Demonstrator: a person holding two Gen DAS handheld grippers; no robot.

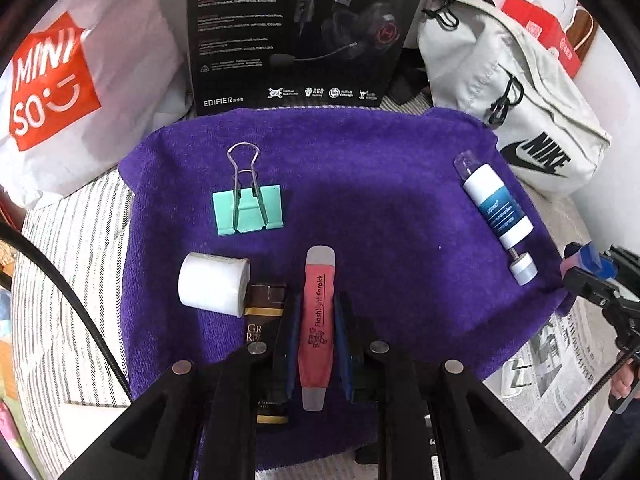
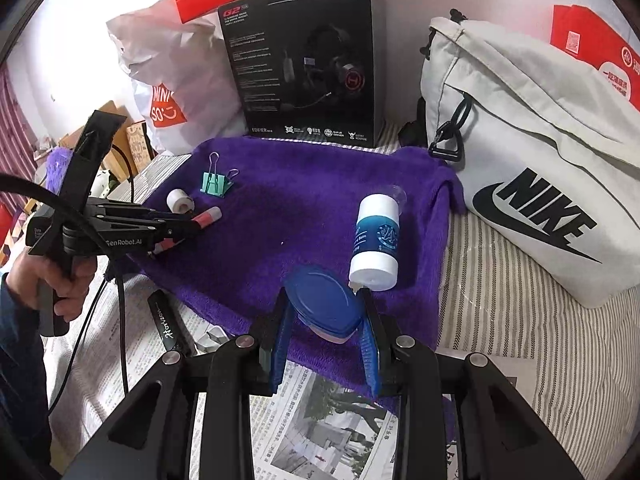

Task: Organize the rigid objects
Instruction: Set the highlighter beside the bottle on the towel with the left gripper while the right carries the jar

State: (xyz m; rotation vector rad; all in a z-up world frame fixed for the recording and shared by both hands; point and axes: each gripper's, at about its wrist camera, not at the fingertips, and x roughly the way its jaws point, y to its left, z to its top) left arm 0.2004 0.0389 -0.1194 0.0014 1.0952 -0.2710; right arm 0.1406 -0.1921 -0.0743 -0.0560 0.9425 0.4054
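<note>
Purple towel carries one binder clip, one white roll, one tube (lying flat); left gripper clamps one red earpick, right gripper pinches one blue-lidded container.

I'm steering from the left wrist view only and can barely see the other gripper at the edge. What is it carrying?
Observer: The right gripper is shut on a blue oval lidded container.
Operator: Anything lying off the towel on my side?
Observer: A black pen lies on the newspaper, beside the purple towel.
Operator: Is my red earpick clear of the white roll?
Observer: The right wrist view shows the red earpick near the white roll; whether they touch is unclear.
</note>
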